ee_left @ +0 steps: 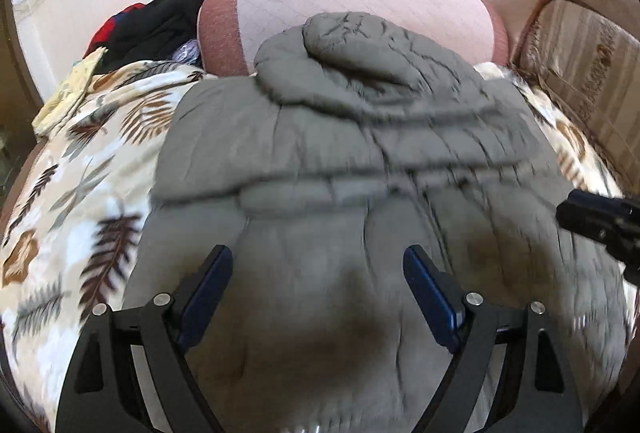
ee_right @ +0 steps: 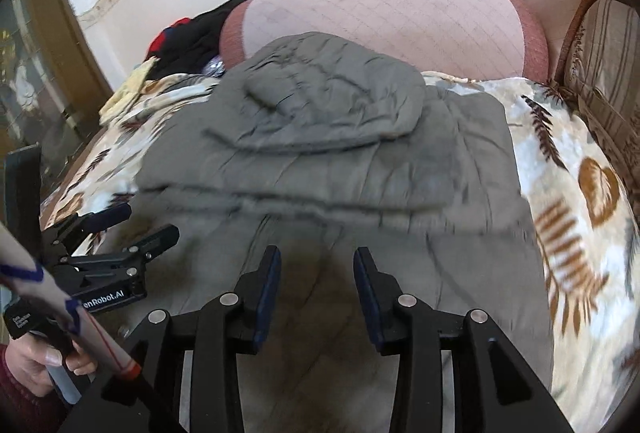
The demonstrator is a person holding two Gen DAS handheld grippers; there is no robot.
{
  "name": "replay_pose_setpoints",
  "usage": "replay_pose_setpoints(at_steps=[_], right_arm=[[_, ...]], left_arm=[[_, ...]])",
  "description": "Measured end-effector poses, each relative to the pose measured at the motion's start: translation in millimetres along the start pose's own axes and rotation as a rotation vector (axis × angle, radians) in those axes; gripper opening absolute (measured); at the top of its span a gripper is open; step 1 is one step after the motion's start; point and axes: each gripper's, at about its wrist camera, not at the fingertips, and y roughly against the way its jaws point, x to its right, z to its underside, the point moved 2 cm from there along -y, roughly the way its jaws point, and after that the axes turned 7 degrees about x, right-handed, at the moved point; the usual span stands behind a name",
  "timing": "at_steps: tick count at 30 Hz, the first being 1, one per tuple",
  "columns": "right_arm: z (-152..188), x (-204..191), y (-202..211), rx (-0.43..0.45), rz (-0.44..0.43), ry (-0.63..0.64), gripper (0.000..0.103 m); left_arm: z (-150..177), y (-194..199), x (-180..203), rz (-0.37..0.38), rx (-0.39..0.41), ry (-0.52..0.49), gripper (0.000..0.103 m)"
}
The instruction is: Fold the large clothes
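- I count one jacket (ee_left: 320, 169), grey and quilted, lying flat on the blanket (ee_left: 92, 193), with its hood (ee_left: 360, 73) folded down over the body toward 12 o'clock.
- From my right camera the same jacket (ee_right: 340, 185) fills the middle of the view, the hood (ee_right: 320, 105) on top of it at 12 o'clock and the leaf-print blanket (ee_right: 580, 193) showing at 3 and 9 o'clock.
- I have two grippers. My left gripper (ee_left: 318, 273) hangs above the lower part of the jacket with its two blue-padded fingers (ee_left: 208, 293) spread wide and nothing between them.
- My right gripper (ee_right: 316, 273) also sits over the lower jacket, fingers (ee_right: 266, 293) parted with a clear gap, holding nothing.
- In the right view I see the left gripper (ee_right: 132, 225) at 9 o'clock, parted, at the jacket's left edge; whether it touches the cloth I cannot tell.
- In the left view a black part of the right gripper (ee_left: 600, 225) enters at 3 o'clock; its fingers are cut off there.
- One hand (ee_right: 44, 357) shows at 8 o'clock in the right view, gripping the left tool's handle.
- One pink cushion (ee_left: 352, 5) stands beyond the hood at 12 o'clock, touching the blanket's far edge.
- One heap of dark clothes (ee_left: 160, 21), black with red and blue, lies at 10 o'clock beside the cushion.
- One striped sofa arm (ee_left: 580, 73) stands at 2 o'clock.
- The near cloth is blurred in both views.
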Motion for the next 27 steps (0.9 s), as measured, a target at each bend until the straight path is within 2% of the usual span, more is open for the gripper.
replay_pose_setpoints(at_steps=[2, 10, 15, 21, 27], right_arm=[[14, -5, 12, 0.001, -0.001, -0.004, 0.049], [72, -24, 37, -0.019, 0.025, -0.007, 0.049], [105, -22, 53, -0.019, 0.053, -0.032, 0.049], [138, -29, 61, -0.033, 0.102, 0.006, 0.049], [160, -32, 59, -0.03, 0.136, 0.038, 0.054]], left_arm=[[20, 16, -1, -0.002, -0.009, -0.003, 0.087], [84, 61, -3, -0.036, -0.011, -0.003, 0.087], [112, 78, -7, -0.06, -0.021, 0.036, 0.087], [138, 96, -11, -0.089, -0.009, 0.063, 0.087], [156, 91, -11, -0.095, -0.054, 0.057, 0.087]])
